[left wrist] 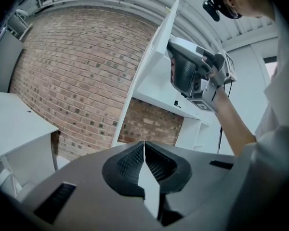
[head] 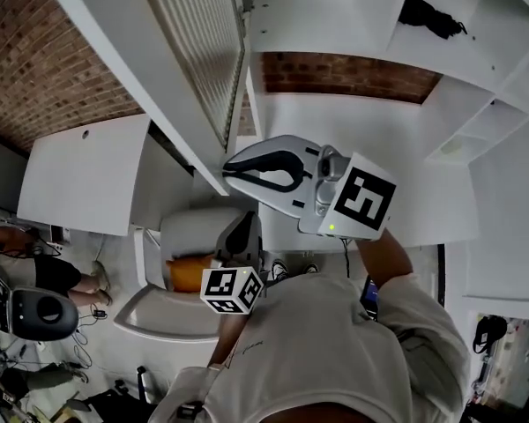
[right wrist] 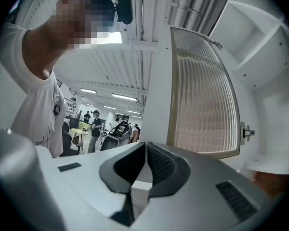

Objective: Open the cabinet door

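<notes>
Cabinet door (head: 194, 51), swung wide out from the white cabinet (head: 335, 7), looks already opened, and with the right tongs (right wrist: 144, 146) clenched on nothing near its edge and the left tongs (left wrist: 144, 143) clenched empty too, the next move is probably only drawing back.

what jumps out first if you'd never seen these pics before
The tall white cabinet door with its ribbed glass panel stands swung wide open at upper left of the head view. The right gripper, jaws together, is raised close beside the door's edge, while the left gripper hangs lower, also shut. Behind runs a red brick wall.
</notes>
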Motion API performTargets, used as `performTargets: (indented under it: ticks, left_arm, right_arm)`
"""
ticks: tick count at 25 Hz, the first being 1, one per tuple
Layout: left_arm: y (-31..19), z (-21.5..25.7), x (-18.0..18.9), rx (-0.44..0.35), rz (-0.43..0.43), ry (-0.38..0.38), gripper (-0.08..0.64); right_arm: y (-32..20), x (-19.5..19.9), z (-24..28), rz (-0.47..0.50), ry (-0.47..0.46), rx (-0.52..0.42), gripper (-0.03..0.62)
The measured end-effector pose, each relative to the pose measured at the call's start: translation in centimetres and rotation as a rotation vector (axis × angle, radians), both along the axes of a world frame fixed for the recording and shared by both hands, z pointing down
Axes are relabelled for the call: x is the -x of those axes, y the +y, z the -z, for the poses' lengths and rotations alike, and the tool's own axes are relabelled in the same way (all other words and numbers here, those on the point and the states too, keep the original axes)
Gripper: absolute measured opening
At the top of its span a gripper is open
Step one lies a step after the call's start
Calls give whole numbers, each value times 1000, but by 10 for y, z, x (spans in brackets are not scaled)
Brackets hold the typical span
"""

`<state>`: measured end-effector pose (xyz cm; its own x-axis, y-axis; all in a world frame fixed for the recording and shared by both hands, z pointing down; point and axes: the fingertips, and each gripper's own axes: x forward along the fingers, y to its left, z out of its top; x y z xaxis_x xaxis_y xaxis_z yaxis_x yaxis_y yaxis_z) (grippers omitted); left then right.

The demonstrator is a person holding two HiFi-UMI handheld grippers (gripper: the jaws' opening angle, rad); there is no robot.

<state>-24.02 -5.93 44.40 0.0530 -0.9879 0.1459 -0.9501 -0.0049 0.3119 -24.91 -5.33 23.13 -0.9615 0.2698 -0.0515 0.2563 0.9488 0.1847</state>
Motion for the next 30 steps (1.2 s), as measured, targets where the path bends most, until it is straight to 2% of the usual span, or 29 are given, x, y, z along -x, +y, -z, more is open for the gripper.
performTargets:
  ticks: [11,24,30]
  left_arm:
    - [-4,2,-15,-4,-29,5,17]
    - [-13,3,-36,3,-72,-9,18]
    - [-15,17,-46,-22,-88,-64,18]
  right_arm:
    - [-6,-10,-10,-42,19,-9,37]
    - [-27,-41,-13,-126,10,-8,37]
    - [-36,-57,-14,-167,1,6,37]
